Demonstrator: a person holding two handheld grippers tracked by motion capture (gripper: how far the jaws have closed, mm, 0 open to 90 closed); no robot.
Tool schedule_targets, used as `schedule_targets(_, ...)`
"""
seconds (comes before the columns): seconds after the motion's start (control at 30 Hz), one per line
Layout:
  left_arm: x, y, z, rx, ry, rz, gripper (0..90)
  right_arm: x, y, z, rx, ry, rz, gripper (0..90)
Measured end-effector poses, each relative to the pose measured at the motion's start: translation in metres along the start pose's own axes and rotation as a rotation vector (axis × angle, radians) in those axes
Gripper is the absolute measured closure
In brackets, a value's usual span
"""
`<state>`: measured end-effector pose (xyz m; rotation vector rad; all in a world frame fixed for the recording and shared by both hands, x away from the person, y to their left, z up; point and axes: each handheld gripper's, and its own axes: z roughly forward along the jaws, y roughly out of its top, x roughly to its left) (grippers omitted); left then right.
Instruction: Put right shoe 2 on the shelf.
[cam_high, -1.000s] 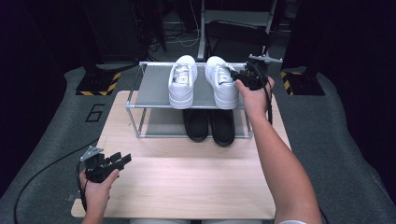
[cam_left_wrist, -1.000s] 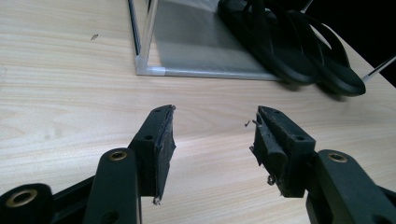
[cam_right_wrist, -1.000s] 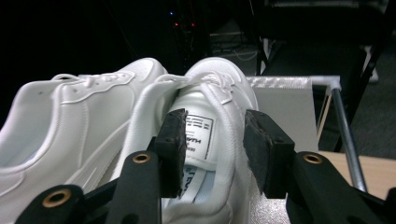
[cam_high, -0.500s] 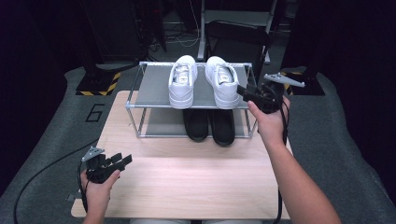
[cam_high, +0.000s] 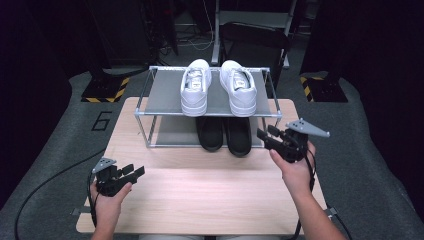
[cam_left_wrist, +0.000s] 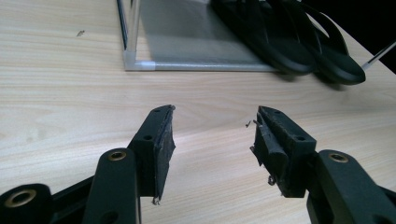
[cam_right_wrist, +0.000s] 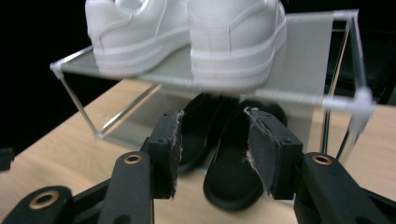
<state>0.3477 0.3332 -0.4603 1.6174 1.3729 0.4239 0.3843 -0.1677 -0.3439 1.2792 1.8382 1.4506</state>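
**High view: both grippers empty in front of the shoe rack**

High view shows a light wooden bench carrying a two-level metal shoe rack at its far side. A pair of white sneakers stands side by side on the rack's grey top shelf, toes toward the person. Under that shelf a pair of black slippers lies on the lower level, their front ends sticking out past the rack's front edge onto the bench.

The right gripper is held above the bench just to the right of the slippers, near the rack's front right post, pointing left toward them. Its jaws have just been opening, and nothing sits between them. In the right gripper view the fingers stand spread, framing the two slippers beyond, with the sneaker heels above.

The left gripper is low over the near left part of the bench, well apart from the rack. In the left gripper view its fingers are spread over bare wood, holding nothing, with the rack's corner and the slippers farther off.
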Motion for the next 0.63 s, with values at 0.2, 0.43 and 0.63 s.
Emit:
schedule_targets(0.2,-0.001,-0.002,0.005,0.015,-0.019,0.022,46.3,0.000,-0.052,-0.008,0.028,-0.009,0.053,54.4)
schedule_targets(0.43,-0.003,-0.009,0.011,0.010,-0.019,0.034,45.2,-0.001,-0.108,-0.007,0.095,-0.038,0.057,54.4)
schedule_targets(0.63,-0.001,-0.013,0.012,0.018,-0.010,0.062,43.7,0.001,-0.137,-0.005,0.135,-0.067,0.031,52.9)
